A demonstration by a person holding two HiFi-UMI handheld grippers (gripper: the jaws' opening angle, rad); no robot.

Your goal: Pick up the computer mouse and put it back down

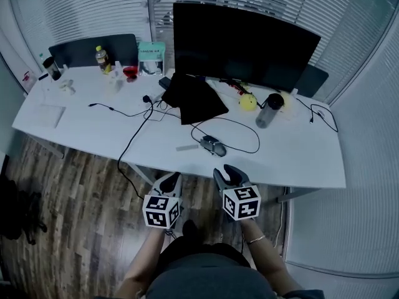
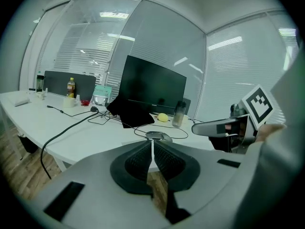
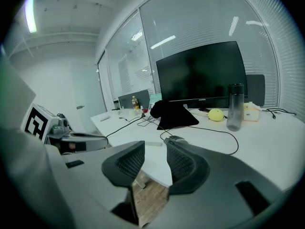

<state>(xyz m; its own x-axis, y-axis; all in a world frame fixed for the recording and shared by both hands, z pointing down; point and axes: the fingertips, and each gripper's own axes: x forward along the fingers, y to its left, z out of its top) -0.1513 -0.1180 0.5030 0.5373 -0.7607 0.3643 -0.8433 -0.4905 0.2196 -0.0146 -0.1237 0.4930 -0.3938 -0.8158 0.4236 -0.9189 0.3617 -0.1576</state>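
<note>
my left hand-held gripper (image 1: 172, 178) is pressed together, right hand-held gripper (image 1: 225, 172) spread, both empty, short of the surface (image 1: 93, 129). computer mouse (image 1: 213, 146) lies on it.

White desk (image 1: 87, 129), one; dark monitor (image 1: 243, 45), one; wired computer mouse (image 1: 213, 145), one; black cloth (image 1: 193, 98), one; yellow round object (image 1: 248, 102), one; teal box (image 1: 151, 55), one; flat white pad (image 1: 50, 114), one; bottles, three: yellow-capped bottle (image 1: 102, 59), dark bottle (image 1: 52, 67), grey flask (image 1: 269, 109); grippers, two: left gripper (image 1: 169, 180), right gripper (image 1: 229, 174).

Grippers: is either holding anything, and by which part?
Nothing is held. Left gripper shut, right gripper open, both empty; the computer mouse lies on the desk ahead.
</note>
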